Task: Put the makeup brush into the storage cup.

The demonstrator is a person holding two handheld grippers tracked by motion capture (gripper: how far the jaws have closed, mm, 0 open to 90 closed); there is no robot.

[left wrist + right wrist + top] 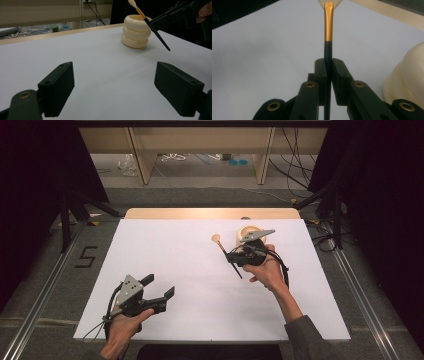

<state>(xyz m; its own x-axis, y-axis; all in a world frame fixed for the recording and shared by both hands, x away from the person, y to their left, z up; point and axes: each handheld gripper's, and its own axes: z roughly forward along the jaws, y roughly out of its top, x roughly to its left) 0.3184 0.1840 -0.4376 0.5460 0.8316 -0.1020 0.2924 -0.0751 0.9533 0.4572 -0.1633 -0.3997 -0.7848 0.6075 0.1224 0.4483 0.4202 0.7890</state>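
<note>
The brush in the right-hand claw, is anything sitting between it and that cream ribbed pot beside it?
Nothing visible does. The right gripper holds the brush by its dark handle in the air beside the cream pot, over bare white table. The open left gripper waits far off.

Looks like a lab or recording studio set up for data capture, not a home or shop. At frame centre, a bench (165, 270) covered by a plain white sheet, its wooden edge (210, 213) showing along the far side. Black curtains (35, 165) hung at upper left and upper right, closing off the space. Metal floor rails (35, 295) running along both sides, with tripod legs (75, 210) standing at left and right. Grey carpet underfoot, marked with a taped number five (86, 256) at left. Loose cables (295, 165) trailing across the floor at upper right, beneath a pale wooden table frame (140, 160) along the top.
</note>
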